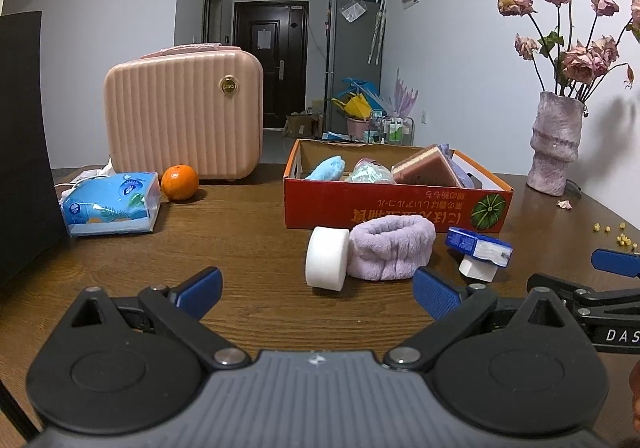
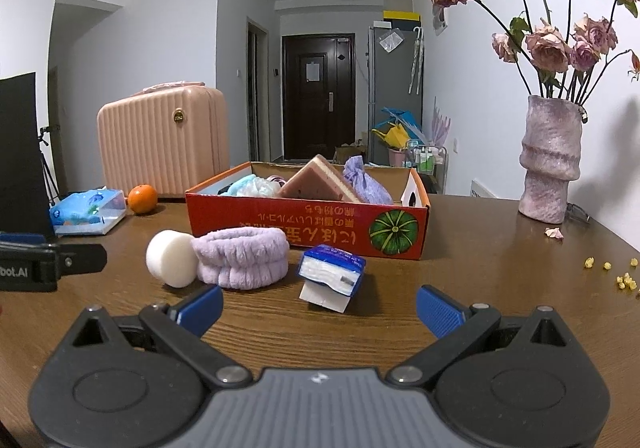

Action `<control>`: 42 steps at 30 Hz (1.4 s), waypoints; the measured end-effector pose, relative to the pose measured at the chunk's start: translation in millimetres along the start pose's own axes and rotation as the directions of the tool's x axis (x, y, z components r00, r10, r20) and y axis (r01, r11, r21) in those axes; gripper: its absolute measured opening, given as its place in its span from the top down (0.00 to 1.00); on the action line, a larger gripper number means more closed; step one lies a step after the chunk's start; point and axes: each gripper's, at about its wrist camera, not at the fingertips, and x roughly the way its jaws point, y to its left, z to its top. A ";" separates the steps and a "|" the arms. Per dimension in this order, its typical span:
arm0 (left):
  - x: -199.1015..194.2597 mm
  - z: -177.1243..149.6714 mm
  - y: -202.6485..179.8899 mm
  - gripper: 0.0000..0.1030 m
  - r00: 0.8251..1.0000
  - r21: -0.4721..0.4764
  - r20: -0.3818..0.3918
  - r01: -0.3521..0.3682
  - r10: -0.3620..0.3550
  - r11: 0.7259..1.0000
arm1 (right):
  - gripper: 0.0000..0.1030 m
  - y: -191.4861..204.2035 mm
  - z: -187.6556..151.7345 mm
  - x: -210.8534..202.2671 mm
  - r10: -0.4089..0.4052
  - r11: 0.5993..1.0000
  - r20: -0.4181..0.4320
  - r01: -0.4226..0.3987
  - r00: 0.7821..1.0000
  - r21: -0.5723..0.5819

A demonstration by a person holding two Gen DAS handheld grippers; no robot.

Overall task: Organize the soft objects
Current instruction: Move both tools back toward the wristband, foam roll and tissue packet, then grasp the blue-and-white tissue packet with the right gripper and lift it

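Both fingers (image 1: pixel 316 294) (image 2: pixel 318 306) wide apart, empty, over wooden table (image 2: pixel 480 248); possibly hallway beyond.

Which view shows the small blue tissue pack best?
Right wrist. The tissue pack sits near frame centre, unobstructed, leaning on a white block, open end facing the camera. In the left wrist view it is off right, smaller, just beyond the left gripper's right finger.
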 end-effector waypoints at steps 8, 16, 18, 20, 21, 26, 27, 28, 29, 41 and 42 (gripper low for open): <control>1.5 -0.9 0.2 0.00 1.000 -0.003 -0.004 -0.003 0.003 1.000 | 0.00 0.0 -0.4 2.4 -0.003 1.000 -0.007 0.003 1.000 0.003; 10.1 -0.6 4.1 0.00 1.000 -0.020 -0.017 -0.018 0.017 1.000 | 0.00 -3.9 -2.0 15.8 0.008 0.999 -0.042 -0.007 0.999 0.040; 12.0 0.0 5.7 0.00 1.000 -0.026 -0.020 -0.020 0.020 0.999 | 0.01 -3.8 -2.5 21.0 0.012 0.999 -0.051 -0.009 0.999 0.049; 13.2 0.3 6.3 0.00 1.000 -0.027 -0.018 -0.023 0.022 0.999 | 0.01 -3.9 -2.6 27.9 0.010 0.998 -0.065 -0.006 0.998 0.055; 13.9 0.6 6.5 0.00 1.000 -0.027 -0.018 -0.023 0.023 0.999 | 0.02 -4.1 -2.6 32.1 0.008 0.998 -0.072 -0.004 0.997 0.060; 17.7 1.8 7.3 0.00 1.000 -0.024 -0.021 -0.024 0.024 0.999 | 0.08 -5.2 -1.9 52.5 -0.001 0.997 -0.107 0.009 0.994 0.080; 18.4 1.8 7.4 0.00 0.999 -0.024 -0.021 -0.024 0.024 0.999 | 0.09 -5.5 -1.8 56.6 -0.003 0.997 -0.111 0.013 0.994 0.081; 19.2 1.9 7.7 0.00 0.999 -0.025 -0.023 -0.023 0.023 0.999 | 0.09 -5.3 -1.5 60.6 -0.007 0.996 -0.117 0.017 0.993 0.082; 19.9 2.0 8.2 0.00 0.999 -0.026 -0.026 -0.023 0.022 0.999 | 0.09 -5.2 -1.2 64.5 -0.011 0.996 -0.121 0.021 0.993 0.083; 19.1 1.9 9.3 0.00 1.000 -0.033 -0.023 -0.017 0.016 0.999 | 0.28 -2.3 4.1 106.7 -0.032 0.992 -0.188 0.053 0.982 0.111; 19.1 1.8 9.3 0.00 1.000 -0.033 -0.024 -0.016 0.015 0.999 | 0.29 -1.9 4.7 109.1 -0.032 0.992 -0.191 0.055 0.981 0.114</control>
